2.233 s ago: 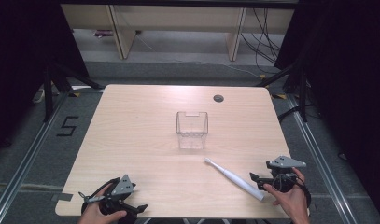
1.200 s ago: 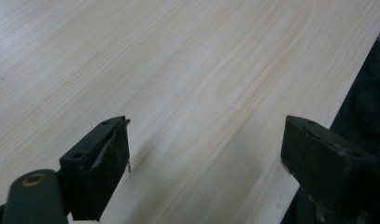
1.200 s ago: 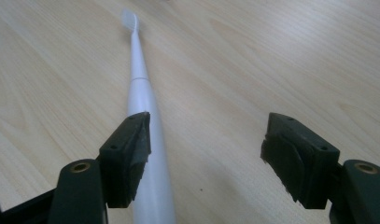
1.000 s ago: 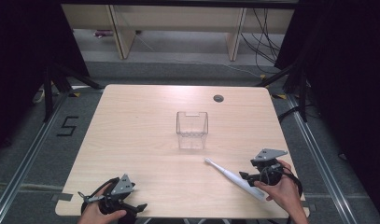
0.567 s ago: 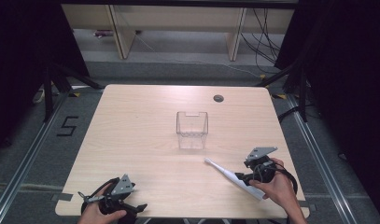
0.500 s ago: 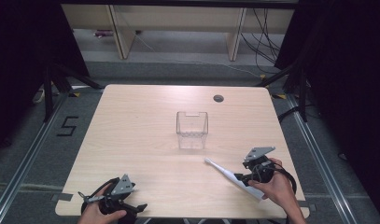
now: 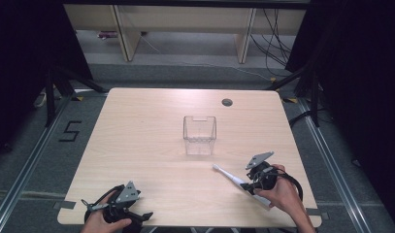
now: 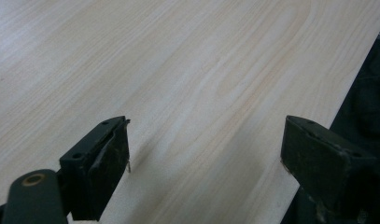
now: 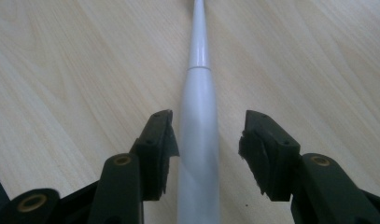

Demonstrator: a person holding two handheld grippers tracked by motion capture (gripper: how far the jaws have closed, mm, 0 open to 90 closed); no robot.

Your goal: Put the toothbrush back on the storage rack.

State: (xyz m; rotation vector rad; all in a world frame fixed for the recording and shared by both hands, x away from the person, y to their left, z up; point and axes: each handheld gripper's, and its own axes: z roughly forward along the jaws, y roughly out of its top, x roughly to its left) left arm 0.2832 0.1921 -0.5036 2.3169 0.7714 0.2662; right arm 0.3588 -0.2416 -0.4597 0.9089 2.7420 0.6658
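A white electric toothbrush lies flat on the wooden table, head toward the middle. In the right gripper view its handle runs between the two black jaws, nearer the left one, with a gap on the other side. My right gripper is low over the handle and open. A clear plastic box stands upright at mid-table, apart from the toothbrush. My left gripper rests at the front left edge, jaws wide open over bare wood.
A dark round grommet hole sits near the table's far edge. The table's front edge is close under both hands. Dark floor, shelf legs and cables surround the table.
My right gripper has moved left from the table's right side onto the toothbrush handle, which now lies between its jaws. The left gripper has not moved.
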